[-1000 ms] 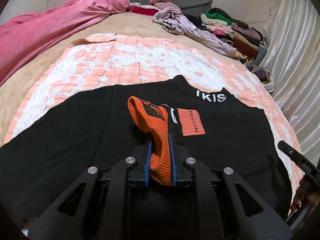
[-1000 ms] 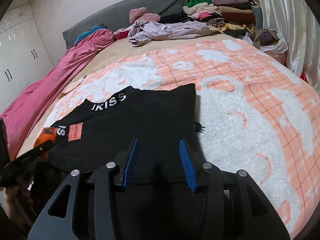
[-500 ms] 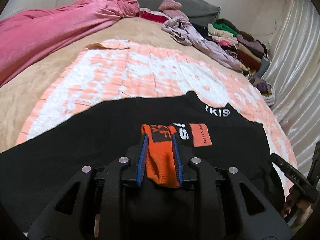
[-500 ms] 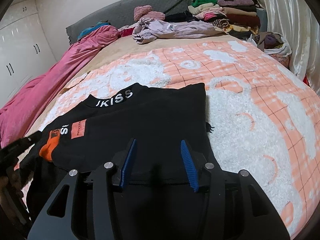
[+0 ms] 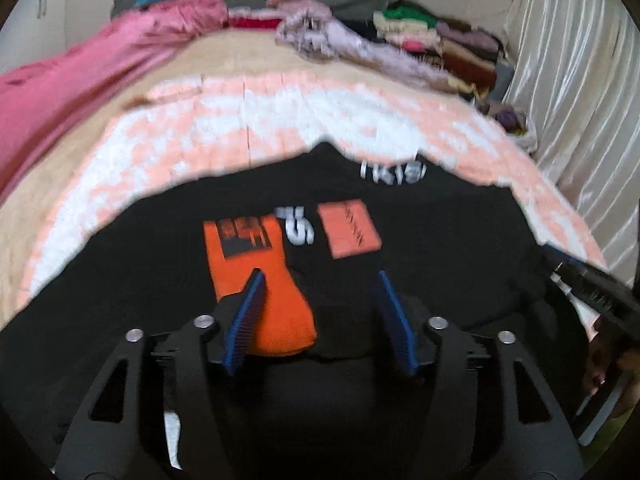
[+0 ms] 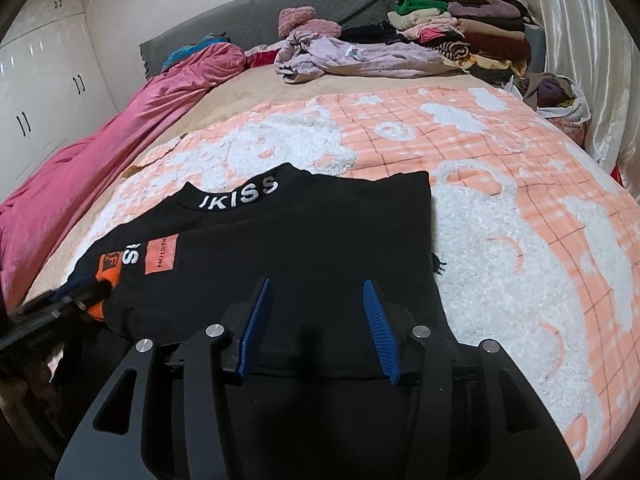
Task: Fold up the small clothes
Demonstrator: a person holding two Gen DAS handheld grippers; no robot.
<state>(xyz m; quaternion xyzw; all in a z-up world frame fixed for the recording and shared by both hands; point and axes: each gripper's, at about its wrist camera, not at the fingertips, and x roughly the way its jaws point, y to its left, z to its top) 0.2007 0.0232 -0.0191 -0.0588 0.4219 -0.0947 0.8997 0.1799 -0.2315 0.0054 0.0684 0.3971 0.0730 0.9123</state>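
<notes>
A black sweater (image 5: 440,248) with white collar lettering and an orange chest patch (image 5: 349,229) lies flat on the bed; it also shows in the right wrist view (image 6: 304,248). Its sleeve is folded across the body, and the orange cuff (image 5: 264,280) lies on the black cloth. My left gripper (image 5: 320,304) is open, with the cuff lying loose between its fingers, nearer the left one. My right gripper (image 6: 316,312) is open and empty, low over the sweater's near right part. The cuff (image 6: 105,276) and left gripper tip show at the left of the right wrist view.
The sweater rests on a peach-and-white fleece blanket (image 6: 500,208). A pink quilt (image 6: 120,128) runs along the left. A lilac garment (image 6: 352,60) and a stack of folded clothes (image 6: 464,36) sit at the headboard. A white curtain (image 6: 580,48) hangs at the right.
My left gripper opened and let go of the orange cuff, which now lies on the sweater. It drew back slightly. My right gripper stayed open and barely moved.
</notes>
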